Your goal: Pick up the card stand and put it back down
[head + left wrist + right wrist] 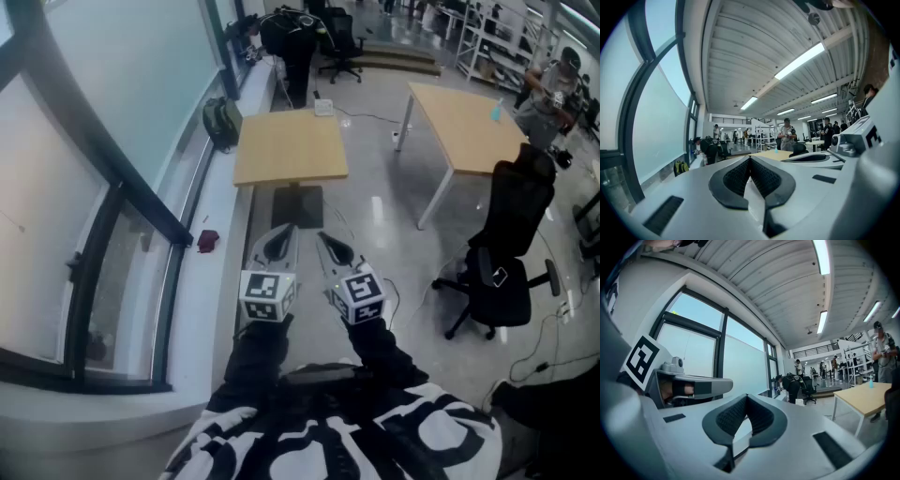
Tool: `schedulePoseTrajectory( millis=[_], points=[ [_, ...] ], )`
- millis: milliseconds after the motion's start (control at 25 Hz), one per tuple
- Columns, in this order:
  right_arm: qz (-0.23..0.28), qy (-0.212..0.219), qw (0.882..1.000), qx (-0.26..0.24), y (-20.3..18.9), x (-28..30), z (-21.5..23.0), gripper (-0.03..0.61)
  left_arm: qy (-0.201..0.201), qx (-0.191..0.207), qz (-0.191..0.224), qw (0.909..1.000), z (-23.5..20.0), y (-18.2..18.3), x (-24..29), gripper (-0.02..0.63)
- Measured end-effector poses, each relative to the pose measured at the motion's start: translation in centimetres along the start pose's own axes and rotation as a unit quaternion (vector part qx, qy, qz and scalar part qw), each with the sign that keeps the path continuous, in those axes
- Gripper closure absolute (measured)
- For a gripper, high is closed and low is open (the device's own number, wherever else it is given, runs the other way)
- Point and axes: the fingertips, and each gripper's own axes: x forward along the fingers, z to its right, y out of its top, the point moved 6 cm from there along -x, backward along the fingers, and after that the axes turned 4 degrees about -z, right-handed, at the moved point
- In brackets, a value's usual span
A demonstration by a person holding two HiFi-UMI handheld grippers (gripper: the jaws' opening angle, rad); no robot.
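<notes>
I hold both grippers side by side at waist height, level, pointing at a light wooden table (291,147) a few steps ahead. The left gripper (284,234) is shut with nothing in it; in the left gripper view its black pads (750,158) meet at the tip. The right gripper (328,242) is also shut and empty, its pads touching (746,395). A small white object (323,107) sits at the table's far right corner; it is too small to tell whether it is the card stand. Both grippers are well short of the table.
A window wall and a low sill (211,216) run along the left, with a dark red item (207,241) and a backpack (221,122) on it. A second wooden table (466,122) and a black office chair (506,253) stand to the right. People stand at the back.
</notes>
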Motion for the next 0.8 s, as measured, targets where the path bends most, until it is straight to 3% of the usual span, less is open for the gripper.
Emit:
schedulePoseTrajectory(
  millis=[400,640,800],
  points=[
    [-0.032,-0.011,0.999,0.005,-2.7,-1.7,6.8,0.565,0.0,-0.038,-0.004,0.9993,3.7,-2.9,5.6,0.604],
    [-0.038,-0.042,0.998,0.003,-2.9,-2.5,9.0,0.563,0.0,-0.047,-0.003,0.9989,6.6,-4.4,6.4,0.604],
    [-0.055,-0.031,0.998,0.0,-3.7,-1.2,9.5,0.563,0.0,-0.052,-0.002,0.9986,6.6,-4.5,7.8,0.604]
  ],
)
